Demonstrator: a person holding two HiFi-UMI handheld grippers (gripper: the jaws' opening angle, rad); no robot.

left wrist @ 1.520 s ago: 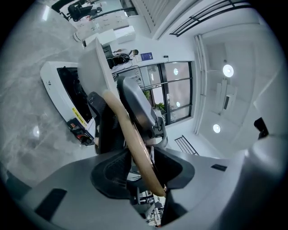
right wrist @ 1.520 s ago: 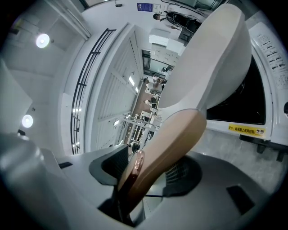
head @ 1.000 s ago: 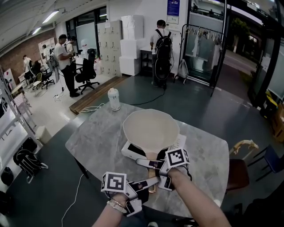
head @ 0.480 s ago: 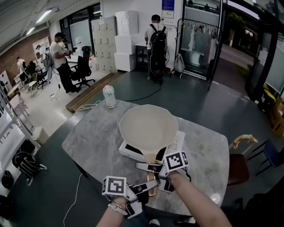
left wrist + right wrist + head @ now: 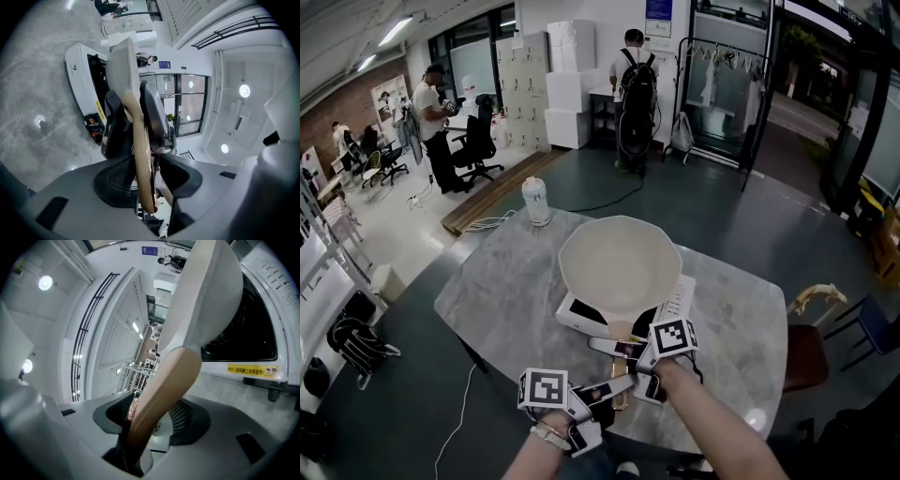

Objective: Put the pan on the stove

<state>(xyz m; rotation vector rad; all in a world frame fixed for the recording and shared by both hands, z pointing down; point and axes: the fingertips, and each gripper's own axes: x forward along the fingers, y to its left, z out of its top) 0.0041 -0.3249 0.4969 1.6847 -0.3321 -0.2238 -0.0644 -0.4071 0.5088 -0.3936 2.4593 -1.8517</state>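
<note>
Pan (image 5: 619, 267) handle (image 5: 621, 333) pinched near its end by left gripper (image 5: 612, 391), further up by right gripper (image 5: 630, 352); the doubled grip likely steadies the weight. Bowl hangs just over stove (image 5: 579, 315), seemingly not down. Bottle (image 5: 535, 201) beyond stove.

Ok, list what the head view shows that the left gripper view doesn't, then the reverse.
Head view only: the pan as a whole round bowl from above, the marker cube atop the left gripper, and the person's right forearm. Left gripper view only: a close look at its jaws shut on the pan's wooden handle, and the yellow label on the stove's side. Both: pan, stove, the right gripper also on the handle, and the marble table.
</note>
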